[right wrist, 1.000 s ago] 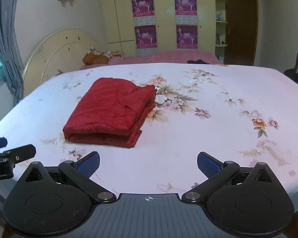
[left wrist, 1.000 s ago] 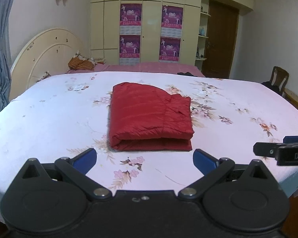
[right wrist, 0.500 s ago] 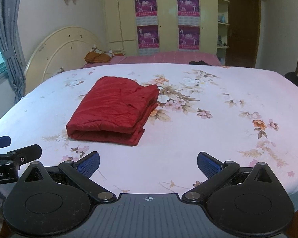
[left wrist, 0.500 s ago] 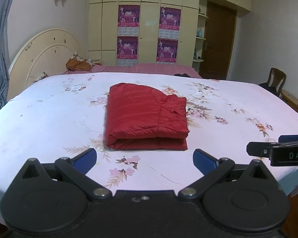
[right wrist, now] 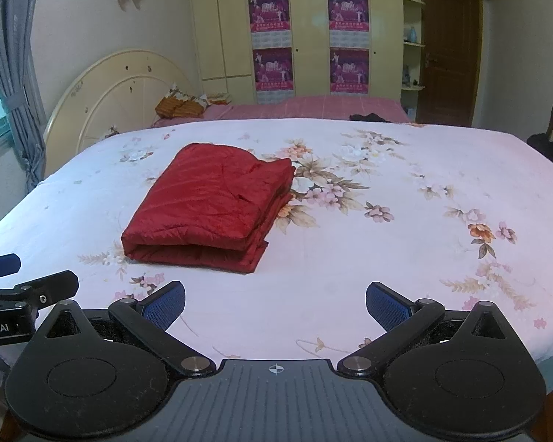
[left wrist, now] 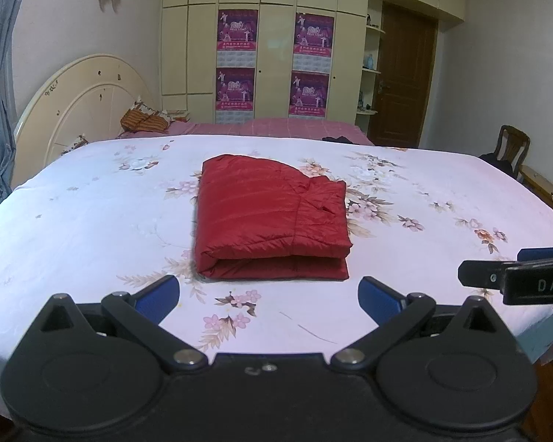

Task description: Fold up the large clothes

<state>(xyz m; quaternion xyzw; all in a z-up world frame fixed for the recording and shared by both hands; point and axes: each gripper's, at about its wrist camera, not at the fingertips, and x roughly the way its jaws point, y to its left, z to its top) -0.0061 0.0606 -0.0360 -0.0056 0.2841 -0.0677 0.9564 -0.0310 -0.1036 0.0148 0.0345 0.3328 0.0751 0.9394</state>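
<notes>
A red padded jacket (left wrist: 269,217) lies folded into a flat rectangle in the middle of the bed with the white floral sheet (left wrist: 73,221); it also shows in the right wrist view (right wrist: 210,206). My left gripper (left wrist: 269,294) is open and empty, held back from the jacket's near edge. My right gripper (right wrist: 275,305) is open and empty, near the front of the bed, to the right of the jacket. The right gripper's fingers show at the right edge of the left wrist view (left wrist: 516,272).
A cream headboard (left wrist: 77,110) stands at the left. A second bed with a pink cover (left wrist: 276,127) lies behind, before a cream wardrobe (left wrist: 276,55) with posters. A brown door (left wrist: 405,81) and a wooden chair (left wrist: 512,147) are at the right.
Both grippers have drawn back slightly from the jacket and risen a little. The jacket has not moved and both grippers stay open.
</notes>
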